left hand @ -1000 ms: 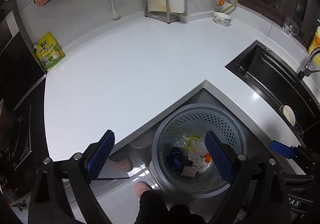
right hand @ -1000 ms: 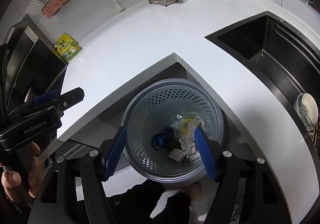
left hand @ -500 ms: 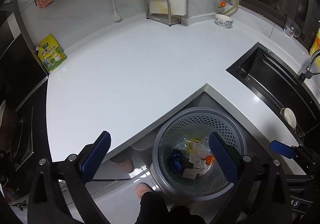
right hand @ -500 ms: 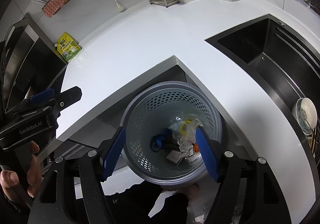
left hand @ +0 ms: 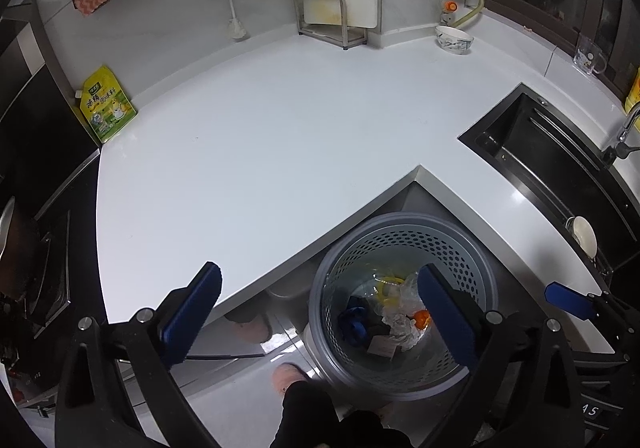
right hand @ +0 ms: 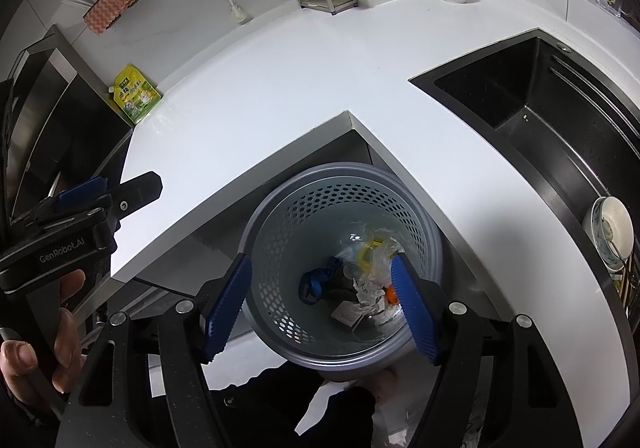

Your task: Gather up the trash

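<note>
A grey perforated trash basket [left hand: 476, 260] stands on the floor in the counter's inner corner; it also shows in the right wrist view [right hand: 280, 207]. Inside lie crumpled plastic and paper trash [left hand: 396, 322], a blue item [left hand: 354, 324] and an orange piece [left hand: 421, 316]; the trash shows in the right wrist view too [right hand: 368, 288]. My left gripper [left hand: 320, 312] is open and empty, high above the basket's left side. My right gripper [right hand: 320, 304] is open and empty, above the basket.
The white L-shaped counter [left hand: 260, 151] carries a yellow-green pouch [left hand: 106, 105] at the far left, a metal rack [left hand: 330, 23], a bowl [left hand: 454, 39] and a glass cup [left hand: 588, 55] at the back. A black sink [left hand: 560, 175] with a dish lies to the right.
Both grippers have risen and drawn back slightly from the basket; the counter looks a little farther. Both stay open and empty.
</note>
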`<state>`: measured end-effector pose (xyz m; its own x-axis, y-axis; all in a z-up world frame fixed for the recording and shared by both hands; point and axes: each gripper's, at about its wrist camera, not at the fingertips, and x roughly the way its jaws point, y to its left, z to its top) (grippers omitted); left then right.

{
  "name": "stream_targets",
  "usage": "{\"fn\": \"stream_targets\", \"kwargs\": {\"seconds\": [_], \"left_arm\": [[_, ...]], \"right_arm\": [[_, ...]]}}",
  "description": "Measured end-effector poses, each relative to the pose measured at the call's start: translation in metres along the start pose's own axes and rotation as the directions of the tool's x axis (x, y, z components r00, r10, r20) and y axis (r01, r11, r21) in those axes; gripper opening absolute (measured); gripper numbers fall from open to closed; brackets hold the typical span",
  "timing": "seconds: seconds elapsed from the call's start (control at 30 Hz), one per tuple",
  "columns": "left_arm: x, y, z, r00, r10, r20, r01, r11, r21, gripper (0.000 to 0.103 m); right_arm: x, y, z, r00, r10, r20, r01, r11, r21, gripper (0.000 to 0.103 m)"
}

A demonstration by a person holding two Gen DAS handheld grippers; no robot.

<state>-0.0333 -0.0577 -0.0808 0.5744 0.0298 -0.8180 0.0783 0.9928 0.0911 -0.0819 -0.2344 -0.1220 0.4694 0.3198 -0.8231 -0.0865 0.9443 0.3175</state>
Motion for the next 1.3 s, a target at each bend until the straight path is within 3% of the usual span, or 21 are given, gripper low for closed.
{"fn": "stream_targets", "kwargs": {"seconds": [1.3], "left_arm": [[0.0064, 0.0028, -0.0026, 1.000, -0.001, -0.030, 0.001, 1.000, 0.001, 0.097]], "right_arm": [[0.0043, 0.0018, -0.0044, 1.000, -0.003, -0.007, 0.003, 1.000, 0.001, 0.069]]}}
